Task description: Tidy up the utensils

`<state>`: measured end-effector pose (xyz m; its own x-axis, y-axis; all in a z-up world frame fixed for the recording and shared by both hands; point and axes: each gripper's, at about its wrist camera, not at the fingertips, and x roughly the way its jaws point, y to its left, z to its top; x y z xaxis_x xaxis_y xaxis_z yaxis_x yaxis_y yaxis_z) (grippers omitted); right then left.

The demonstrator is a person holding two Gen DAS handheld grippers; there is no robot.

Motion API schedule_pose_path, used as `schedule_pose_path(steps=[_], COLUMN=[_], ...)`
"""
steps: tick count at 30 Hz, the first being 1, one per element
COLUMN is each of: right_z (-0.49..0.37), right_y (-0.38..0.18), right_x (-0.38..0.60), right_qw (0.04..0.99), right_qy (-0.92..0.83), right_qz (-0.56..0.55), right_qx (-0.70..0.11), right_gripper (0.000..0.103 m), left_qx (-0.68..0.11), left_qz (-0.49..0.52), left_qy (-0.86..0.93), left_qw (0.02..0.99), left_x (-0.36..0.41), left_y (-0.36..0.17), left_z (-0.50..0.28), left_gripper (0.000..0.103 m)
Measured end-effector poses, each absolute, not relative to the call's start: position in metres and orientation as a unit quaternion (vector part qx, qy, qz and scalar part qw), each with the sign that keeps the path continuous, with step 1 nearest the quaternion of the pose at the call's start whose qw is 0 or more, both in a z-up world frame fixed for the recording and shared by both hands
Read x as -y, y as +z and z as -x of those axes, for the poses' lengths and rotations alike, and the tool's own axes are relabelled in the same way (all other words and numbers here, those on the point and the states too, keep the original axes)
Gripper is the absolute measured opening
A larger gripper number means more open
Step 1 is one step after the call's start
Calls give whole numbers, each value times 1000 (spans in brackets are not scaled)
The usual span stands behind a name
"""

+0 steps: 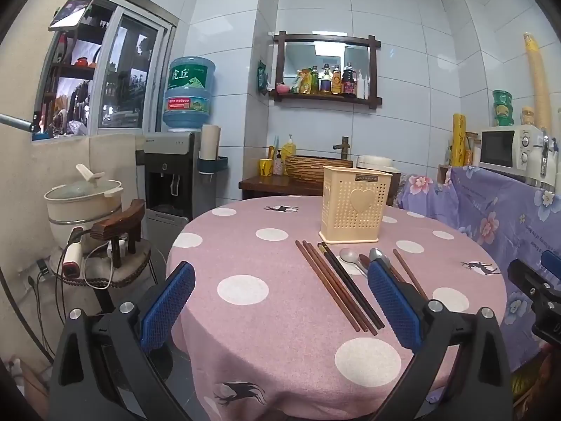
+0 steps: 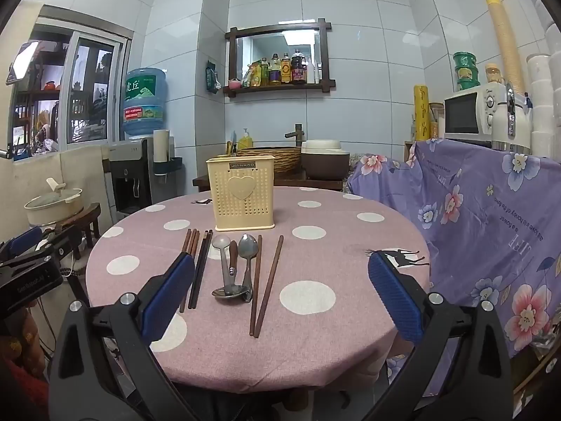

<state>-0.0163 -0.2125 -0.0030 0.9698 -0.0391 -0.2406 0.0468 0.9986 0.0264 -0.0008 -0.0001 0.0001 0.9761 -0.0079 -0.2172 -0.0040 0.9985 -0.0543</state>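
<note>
Your left gripper and right gripper hover with jaws wide apart, holding nothing. On the table, chopsticks and spoons lie just before the cream utensil holder.

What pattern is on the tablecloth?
Pink tablecloth with white polka dots and small black deer; clearest in the right wrist view.

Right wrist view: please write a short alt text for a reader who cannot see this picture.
A round table under a pink cloth with white dots holds dark wooden chopsticks and metal spoons laid in a row before an upright cream perforated plastic utensil holder with a heart. The right gripper, jaws wide open and empty, is in the foreground over the near edge.
</note>
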Motion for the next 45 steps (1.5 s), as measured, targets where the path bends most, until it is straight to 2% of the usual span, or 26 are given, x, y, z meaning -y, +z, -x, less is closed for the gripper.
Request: schedule_pose_path(steps=[3, 45], right_z=[16, 14], right_y=[-3, -5], right_x=[213, 213], right_qw=[993, 992], right_qy=[-21, -19], right_qz=[-17, -19], right_qx=[-118, -121], right_gripper=[98, 98], left_qx=[-126, -120], left_qz=[23, 26], left_qy=[2, 13], left_qw=[992, 992], left_x=[1, -11], left_y=[0, -2], left_z=[-1, -2], left_gripper=[98, 98])
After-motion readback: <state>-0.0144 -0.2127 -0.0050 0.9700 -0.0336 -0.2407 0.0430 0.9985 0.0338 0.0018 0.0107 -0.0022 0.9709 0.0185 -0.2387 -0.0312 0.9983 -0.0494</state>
